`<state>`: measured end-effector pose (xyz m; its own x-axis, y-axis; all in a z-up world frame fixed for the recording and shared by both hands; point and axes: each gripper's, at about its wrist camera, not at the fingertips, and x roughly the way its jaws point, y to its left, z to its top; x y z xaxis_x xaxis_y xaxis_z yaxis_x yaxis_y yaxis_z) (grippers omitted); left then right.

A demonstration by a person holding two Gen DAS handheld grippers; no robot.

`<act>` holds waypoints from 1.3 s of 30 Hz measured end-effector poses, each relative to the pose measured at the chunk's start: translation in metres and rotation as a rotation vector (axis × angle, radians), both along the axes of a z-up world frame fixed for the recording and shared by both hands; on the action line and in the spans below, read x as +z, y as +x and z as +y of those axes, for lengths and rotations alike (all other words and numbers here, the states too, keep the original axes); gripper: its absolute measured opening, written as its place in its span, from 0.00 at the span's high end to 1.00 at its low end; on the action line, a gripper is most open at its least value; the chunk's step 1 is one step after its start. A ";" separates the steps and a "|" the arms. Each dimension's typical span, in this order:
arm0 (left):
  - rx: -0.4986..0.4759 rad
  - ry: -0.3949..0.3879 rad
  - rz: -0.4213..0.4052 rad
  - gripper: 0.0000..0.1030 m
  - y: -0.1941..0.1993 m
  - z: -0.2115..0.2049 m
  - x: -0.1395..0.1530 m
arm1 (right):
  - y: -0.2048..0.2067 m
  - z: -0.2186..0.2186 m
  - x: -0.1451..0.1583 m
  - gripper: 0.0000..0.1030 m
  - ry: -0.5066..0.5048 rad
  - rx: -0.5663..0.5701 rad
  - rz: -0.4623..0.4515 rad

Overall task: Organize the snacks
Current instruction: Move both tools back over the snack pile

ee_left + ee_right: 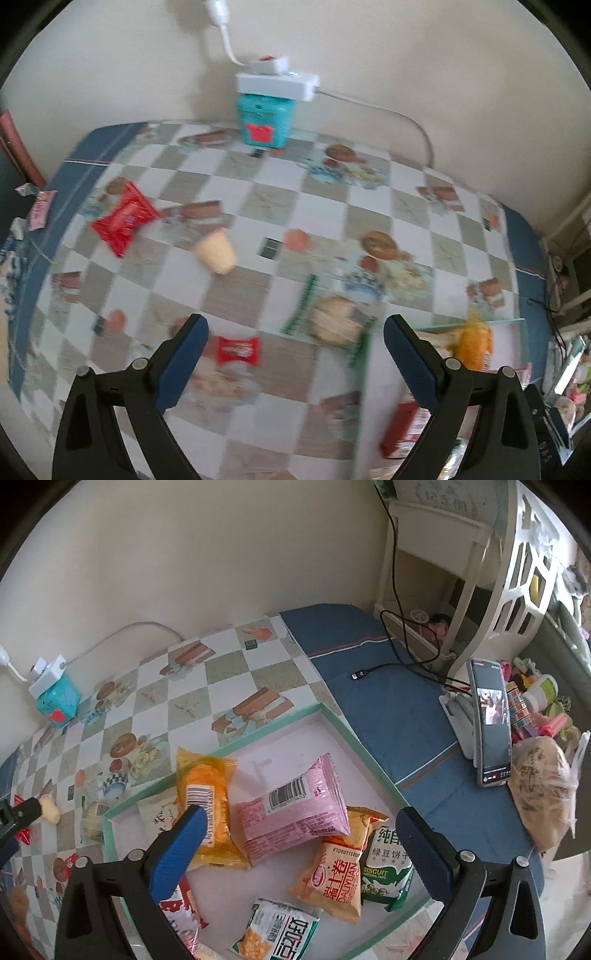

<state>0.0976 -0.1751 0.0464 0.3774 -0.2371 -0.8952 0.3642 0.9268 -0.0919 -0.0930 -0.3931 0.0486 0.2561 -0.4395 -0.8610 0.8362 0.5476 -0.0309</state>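
Fingers of both grippers stand wide apart, holding nothing: the left gripper (295,334) over loose snacks on the checked table (332,218), the right gripper (299,830) above the tray (347,731). A hurried sweep could clip the small red packet (238,349) or the green-edged biscuit pack (332,319) and push either off the table.

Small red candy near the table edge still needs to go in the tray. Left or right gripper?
Left, probably. The left gripper is open and empty, with the red candy on the table between its fingers. The right gripper, also open and empty, hangs over the tray, away from the loose snacks.

Soft daylight; left view motion-blurred; fisheye-warped edges.
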 end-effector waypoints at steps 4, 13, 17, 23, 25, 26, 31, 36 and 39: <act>0.032 0.026 -0.027 0.07 0.013 0.024 0.008 | 0.005 0.007 0.004 0.00 0.022 0.007 -0.017; 0.160 0.095 -0.096 0.07 0.041 0.086 0.027 | 0.024 0.033 0.019 0.00 0.013 0.038 -0.035; 0.203 0.116 -0.117 0.07 0.050 0.110 0.034 | 0.037 0.049 0.021 0.00 -0.001 0.056 -0.028; 0.257 0.103 -0.115 0.07 0.063 0.144 0.037 | 0.064 0.079 0.023 0.00 -0.005 0.134 -0.038; 0.275 0.092 -0.106 0.07 0.068 0.155 0.036 | 0.075 0.092 0.022 0.00 -0.005 0.166 -0.039; 0.282 0.088 -0.102 0.07 0.070 0.160 0.035 | 0.080 0.098 0.021 0.00 -0.004 0.179 -0.040; 0.335 0.066 -0.070 0.07 0.081 0.187 0.025 | 0.106 0.126 0.013 0.00 0.019 0.260 -0.045; 0.386 0.031 -0.030 0.07 0.090 0.206 0.012 | 0.128 0.146 -0.004 0.00 0.059 0.311 -0.037; 0.394 0.020 -0.013 0.07 0.094 0.210 0.004 | 0.139 0.154 -0.016 0.00 0.073 0.330 -0.015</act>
<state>0.1915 0.0351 0.0506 0.4473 -0.0542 -0.8928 -0.0186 0.9974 -0.0698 0.0455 -0.2393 0.0323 0.3874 -0.2685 -0.8820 0.6134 0.7892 0.0292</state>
